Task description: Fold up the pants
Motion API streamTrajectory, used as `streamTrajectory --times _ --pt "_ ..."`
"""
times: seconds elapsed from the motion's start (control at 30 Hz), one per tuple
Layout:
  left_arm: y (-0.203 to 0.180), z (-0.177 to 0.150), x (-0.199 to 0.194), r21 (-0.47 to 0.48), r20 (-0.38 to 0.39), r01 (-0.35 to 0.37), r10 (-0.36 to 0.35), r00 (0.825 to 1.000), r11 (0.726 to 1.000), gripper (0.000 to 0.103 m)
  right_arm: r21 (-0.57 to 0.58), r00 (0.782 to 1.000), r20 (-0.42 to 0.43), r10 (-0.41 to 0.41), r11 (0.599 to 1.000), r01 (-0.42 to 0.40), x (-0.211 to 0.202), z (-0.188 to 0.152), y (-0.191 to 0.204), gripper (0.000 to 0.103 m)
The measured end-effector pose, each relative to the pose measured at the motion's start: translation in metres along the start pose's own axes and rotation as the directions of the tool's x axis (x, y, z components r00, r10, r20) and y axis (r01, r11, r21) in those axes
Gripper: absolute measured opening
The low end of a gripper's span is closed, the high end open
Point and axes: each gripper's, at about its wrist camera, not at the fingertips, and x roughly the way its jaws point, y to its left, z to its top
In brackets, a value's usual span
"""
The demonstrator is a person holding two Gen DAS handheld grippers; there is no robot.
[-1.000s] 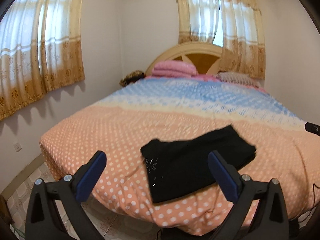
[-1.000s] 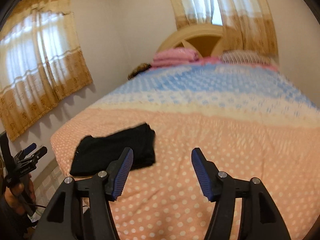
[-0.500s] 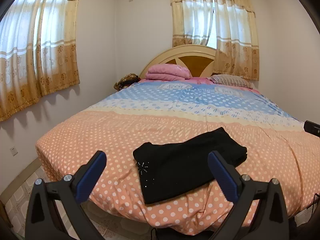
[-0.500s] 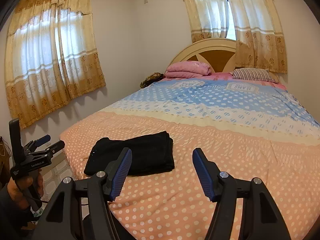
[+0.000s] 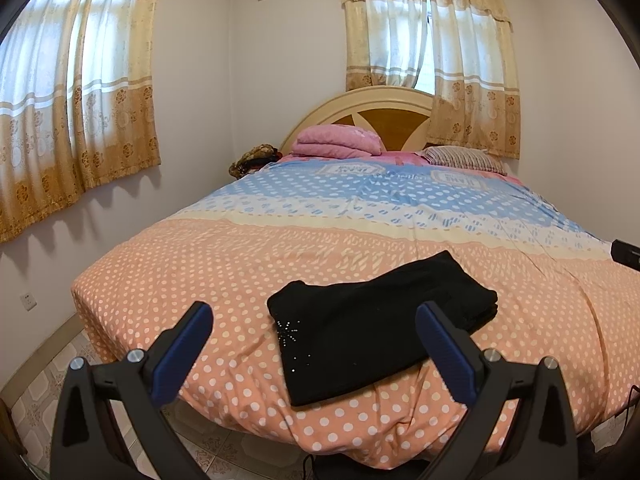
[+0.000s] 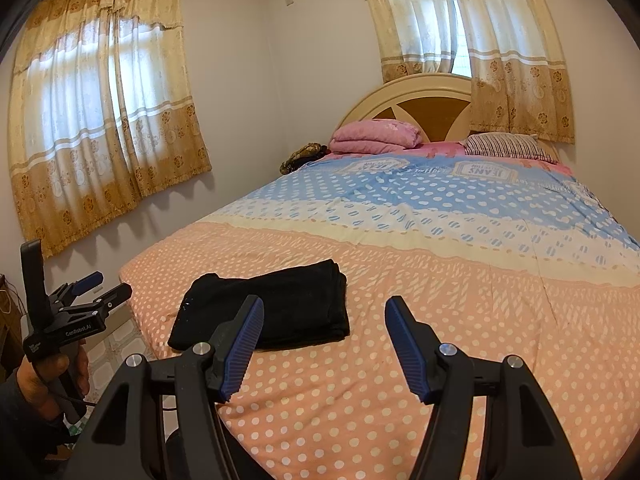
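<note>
- The black pants (image 5: 380, 328) lie folded into a compact bundle on the bed (image 5: 224, 264), on its orange polka-dot end near the foot edge.
- The left gripper (image 5: 316, 316) is held off the bed's foot edge, its blue-padded fingers (image 5: 180, 354) spread wide, nothing between them, clear of the pants.
- The right gripper (image 6: 324, 320) is likewise off that edge, beside the pants, fingers (image 6: 408, 350) spread and empty.
- A hand (image 6: 48, 376) grips the left gripper's handle beside the bed's corner.

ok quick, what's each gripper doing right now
left gripper: open, holding nothing
right gripper: open, holding nothing; the folded pants lie untouched on the bed
</note>
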Motion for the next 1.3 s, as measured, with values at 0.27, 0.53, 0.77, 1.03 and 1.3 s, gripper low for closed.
streamTrajectory --times 0.27,0.53,0.77,1.03,1.3 --pt "0.0007 -0.0004 0.001 0.003 0.0 -0.005 0.005 1.0 1.0 0.103 -0.002 1.0 -0.002 0.0 1.0 0.0 0.0013 -0.0002 0.0007 0.065" --pt "0.0022 -0.0032 0.0024 -0.001 -0.009 -0.009 0.009 1.0 1.0 0.103 0.002 1.0 -0.002 0.001 1.0 -0.001 0.002 -0.0006 0.0002 0.065" --pt "0.0013 -0.0039 0.0035 0.004 -0.015 -0.008 0.008 1.0 1.0 0.103 0.001 1.0 -0.002 0.001 1.0 -0.001 0.0018 -0.0006 0.0005 0.065" --pt "0.001 -0.0045 0.0034 0.005 -0.014 -0.011 0.011 1.0 1.0 0.103 -0.001 1.0 0.001 0.001 1.0 -0.001 0.0022 -0.0016 0.0013 0.065" --pt "0.0004 -0.003 0.0023 0.016 -0.008 -0.01 0.011 1.0 1.0 0.103 -0.005 1.0 -0.003 0.0 1.0 0.0 0.0038 -0.0029 0.0024 0.065"
